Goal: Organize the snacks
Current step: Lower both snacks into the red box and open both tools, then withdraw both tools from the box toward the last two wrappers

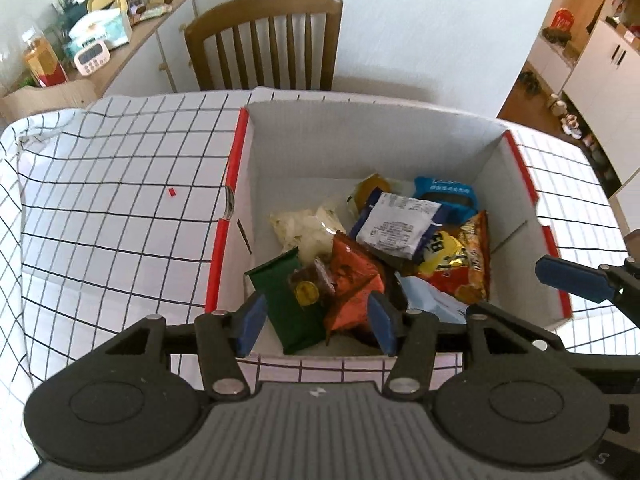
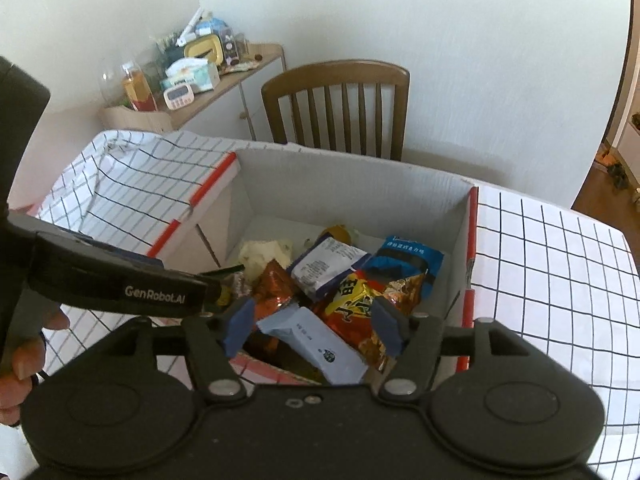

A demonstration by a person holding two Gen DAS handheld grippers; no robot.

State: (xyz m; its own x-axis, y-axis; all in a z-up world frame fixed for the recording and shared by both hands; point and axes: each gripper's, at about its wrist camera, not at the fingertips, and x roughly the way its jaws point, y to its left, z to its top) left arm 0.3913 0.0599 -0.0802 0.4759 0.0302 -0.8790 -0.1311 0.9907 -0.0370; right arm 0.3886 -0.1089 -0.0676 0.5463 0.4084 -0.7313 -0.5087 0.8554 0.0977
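Snack packets (image 1: 384, 256) fill the box (image 1: 360, 140); both grippers' fingers (image 1: 250, 328) (image 2: 388, 330) spread, empty.

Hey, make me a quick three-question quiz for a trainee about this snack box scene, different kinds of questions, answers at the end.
1. True or false: the left tool is clamped on the dark green packet.
2. Multiple choice: the snacks lie (A) spread on the checked tablecloth, (B) inside the white cardboard box, (C) on the wooden chair.
3. Fill in: in the right wrist view, the packet nearest the right tool, between its fingers, is pale ____.

Key: 1 false, both tools are open and hold nothing; 2 B; 3 blue.
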